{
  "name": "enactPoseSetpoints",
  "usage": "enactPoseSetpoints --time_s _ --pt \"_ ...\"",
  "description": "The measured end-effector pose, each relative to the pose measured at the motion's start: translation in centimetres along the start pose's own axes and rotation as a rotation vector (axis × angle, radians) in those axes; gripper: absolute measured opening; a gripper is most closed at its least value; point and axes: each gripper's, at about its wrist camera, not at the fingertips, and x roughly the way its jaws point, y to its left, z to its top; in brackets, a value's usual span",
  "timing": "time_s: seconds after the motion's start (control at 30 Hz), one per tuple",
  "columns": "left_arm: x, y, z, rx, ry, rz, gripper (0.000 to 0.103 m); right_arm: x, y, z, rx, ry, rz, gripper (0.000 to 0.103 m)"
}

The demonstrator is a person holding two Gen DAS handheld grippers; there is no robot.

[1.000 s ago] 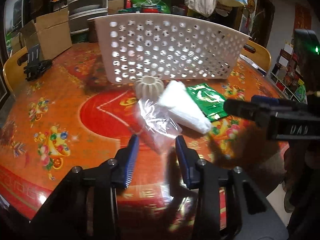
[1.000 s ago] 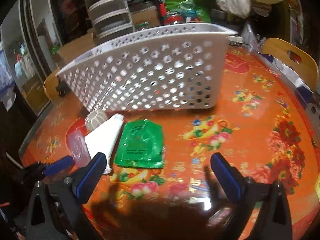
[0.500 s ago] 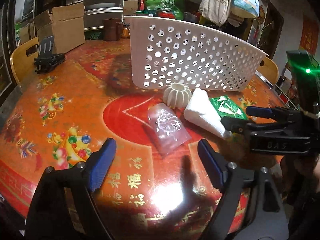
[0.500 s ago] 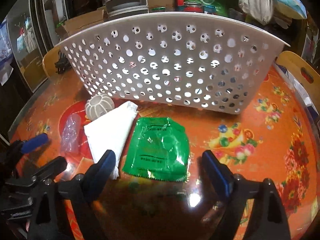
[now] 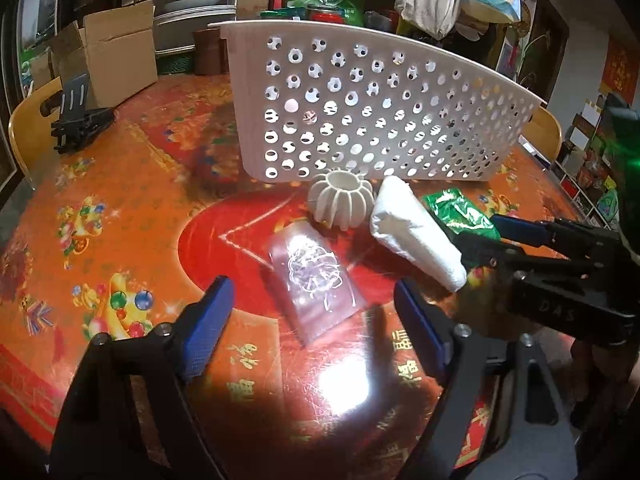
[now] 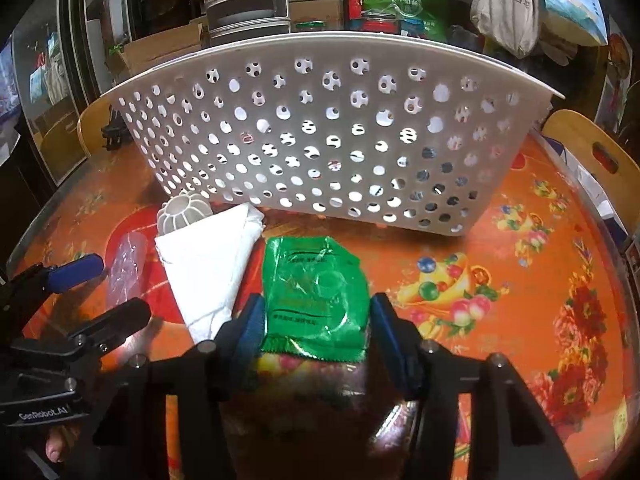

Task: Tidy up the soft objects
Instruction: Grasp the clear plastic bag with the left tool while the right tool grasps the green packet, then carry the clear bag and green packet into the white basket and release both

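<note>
A clear plastic bag (image 5: 316,276) lies on the red tablecloth, just ahead of my open left gripper (image 5: 316,330), which is empty. Right of it lie a white folded cloth pack (image 5: 416,232) and a green foil packet (image 5: 460,212). In the right wrist view my right gripper (image 6: 318,326) has its blue pads on both sides of the green packet (image 6: 316,288), narrowed around its near end; contact is unclear. The white pack (image 6: 208,264) and clear bag (image 6: 126,268) lie to its left. A white perforated basket (image 6: 320,140) stands behind them.
A white ribbed round holder (image 5: 342,200) sits against the basket (image 5: 360,112). A black stand (image 5: 80,120) lies at the far left of the table. Wooden chairs (image 6: 592,152), cardboard boxes (image 5: 108,60) and shelves ring the table.
My left gripper opened wide and pulled back from the clear bag. My right gripper moved forward onto the green packet and its jaws narrowed around it.
</note>
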Motion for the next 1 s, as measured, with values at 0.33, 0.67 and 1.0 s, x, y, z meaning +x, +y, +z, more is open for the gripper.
enactPoseSetpoints --time_s 0.33,0.67,1.0 --pt "-0.4 0.7 -0.4 0.004 -0.036 0.001 0.036 -1.3 -1.1 -0.6 0.033 -0.054 0.043 0.041" --pt "-2.0 0.4 -0.8 0.05 -0.088 -0.008 0.036 -2.3 -1.6 -1.2 0.05 -0.086 0.046 0.04" --pt "-3.9 0.0 -0.6 0.067 -0.12 -0.007 0.036 -4.5 -2.0 -2.1 0.062 -0.124 0.035 0.04"
